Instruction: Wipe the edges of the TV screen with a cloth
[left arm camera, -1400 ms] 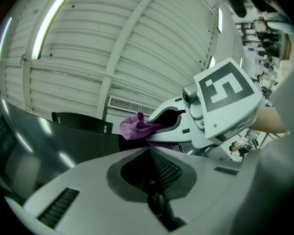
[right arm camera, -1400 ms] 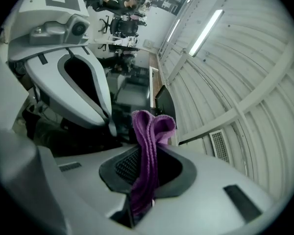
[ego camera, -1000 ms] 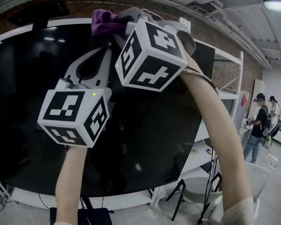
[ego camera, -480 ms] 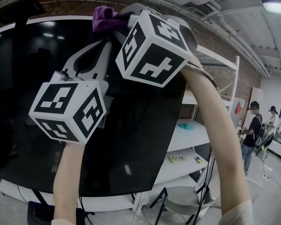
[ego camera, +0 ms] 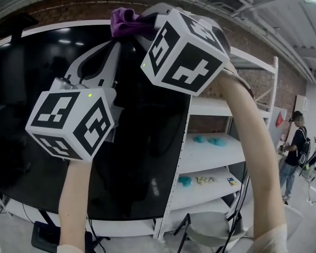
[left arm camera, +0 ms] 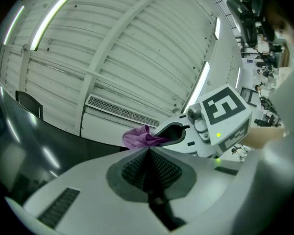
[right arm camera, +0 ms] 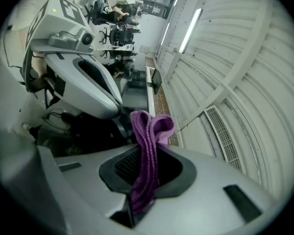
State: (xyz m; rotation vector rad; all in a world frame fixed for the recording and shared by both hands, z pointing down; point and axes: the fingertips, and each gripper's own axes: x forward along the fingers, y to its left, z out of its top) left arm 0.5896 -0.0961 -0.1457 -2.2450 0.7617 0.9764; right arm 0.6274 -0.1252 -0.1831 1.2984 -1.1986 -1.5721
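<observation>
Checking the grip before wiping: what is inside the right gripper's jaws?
The right gripper pinches a folded purple cloth between its jaws; loops stick out past them. The cloth's lower end is covered by the gripper body.

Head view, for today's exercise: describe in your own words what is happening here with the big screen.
A person holds a hand-held gripper in each hand, both up near the top of a large black TV screen. The right hand-held gripper is shut on a purple cloth, which sits at the screen's top edge. The left hand-held gripper is shut and empty, just below it, in front of the dark glass.
</observation>
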